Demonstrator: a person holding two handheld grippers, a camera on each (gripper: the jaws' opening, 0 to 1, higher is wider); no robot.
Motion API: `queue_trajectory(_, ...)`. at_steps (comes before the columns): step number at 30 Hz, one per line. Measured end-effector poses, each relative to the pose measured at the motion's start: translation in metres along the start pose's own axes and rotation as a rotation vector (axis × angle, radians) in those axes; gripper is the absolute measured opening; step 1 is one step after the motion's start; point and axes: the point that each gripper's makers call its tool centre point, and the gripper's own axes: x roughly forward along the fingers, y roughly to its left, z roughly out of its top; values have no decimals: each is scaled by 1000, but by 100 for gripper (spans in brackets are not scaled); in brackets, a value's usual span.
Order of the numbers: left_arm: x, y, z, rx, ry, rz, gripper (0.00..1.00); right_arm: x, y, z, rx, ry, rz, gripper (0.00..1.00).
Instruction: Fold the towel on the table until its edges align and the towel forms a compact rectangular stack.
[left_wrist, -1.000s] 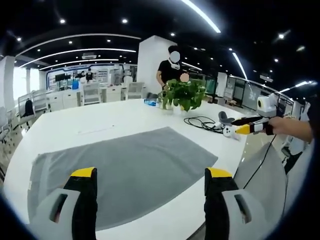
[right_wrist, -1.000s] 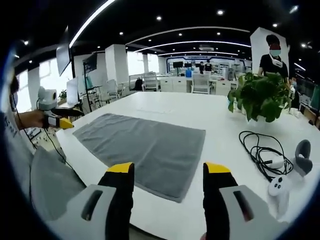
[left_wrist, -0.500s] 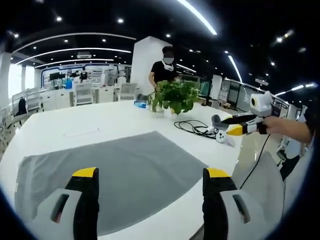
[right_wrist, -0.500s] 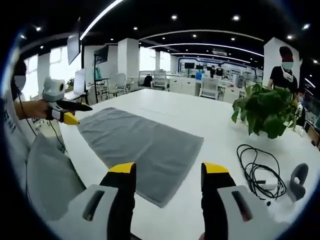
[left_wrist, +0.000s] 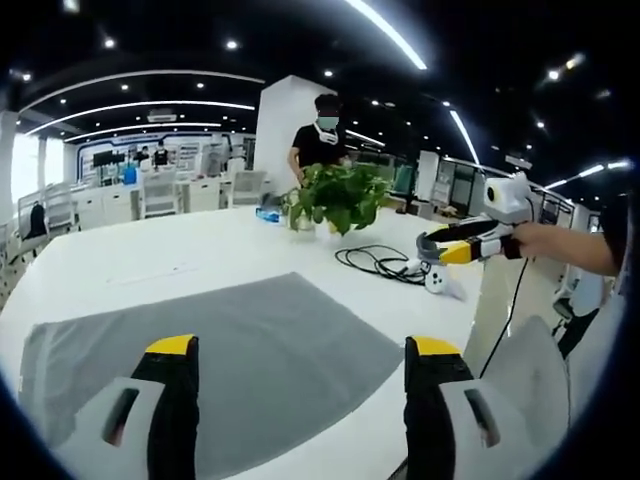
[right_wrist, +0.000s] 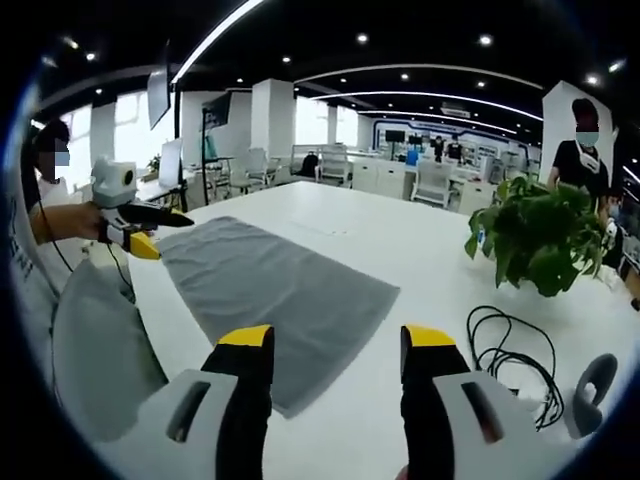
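Observation:
A grey towel (left_wrist: 215, 350) lies flat and unfolded on the white table (left_wrist: 160, 265); it also shows in the right gripper view as the towel (right_wrist: 275, 295). My left gripper (left_wrist: 300, 345) hovers open over the towel's near edge, nothing between its jaws. My right gripper (right_wrist: 325, 335) stands open above the towel's near right corner, also holding nothing. The right gripper (left_wrist: 455, 250) comes into the left gripper view at the right, off the table's edge. At the left of the right gripper view the left gripper (right_wrist: 140, 245) shows beside the towel's far end.
A potted green plant (left_wrist: 335, 195) stands at the table's far side, with a black cable (left_wrist: 380, 262) and white controllers (left_wrist: 435, 275) near it. A person in black (left_wrist: 320, 140) stands behind the plant. Desks and chairs fill the room beyond.
Both views have swung a little sideways with the hands. The towel lies as before and both grippers stay open.

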Motion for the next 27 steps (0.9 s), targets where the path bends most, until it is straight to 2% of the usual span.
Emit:
queue_trajectory(11, 34, -45, 4, 51, 3, -84, 82, 12, -33, 4, 6, -28, 21, 50)
queue_trajectory(14, 45, -59, -3, 118, 26, -122, 82, 19, -40, 3, 8, -31, 25, 50)
queue_trajectory(19, 62, -77, -13, 132, 40, -174, 79, 35, -50, 1, -8, -29, 34, 49)
queue_trajectory(21, 69, -87, -17, 159, 52, -208, 79, 39, -54, 2, -17, -28, 36, 49)
queue_trajectory(22, 73, -96, -19, 183, 60, -246, 79, 42, -56, 2, -25, -30, 39, 49)
queue_trajectory(27, 88, -117, -23, 243, 84, -314, 74, 56, -66, 4, -16, -28, 51, 49)
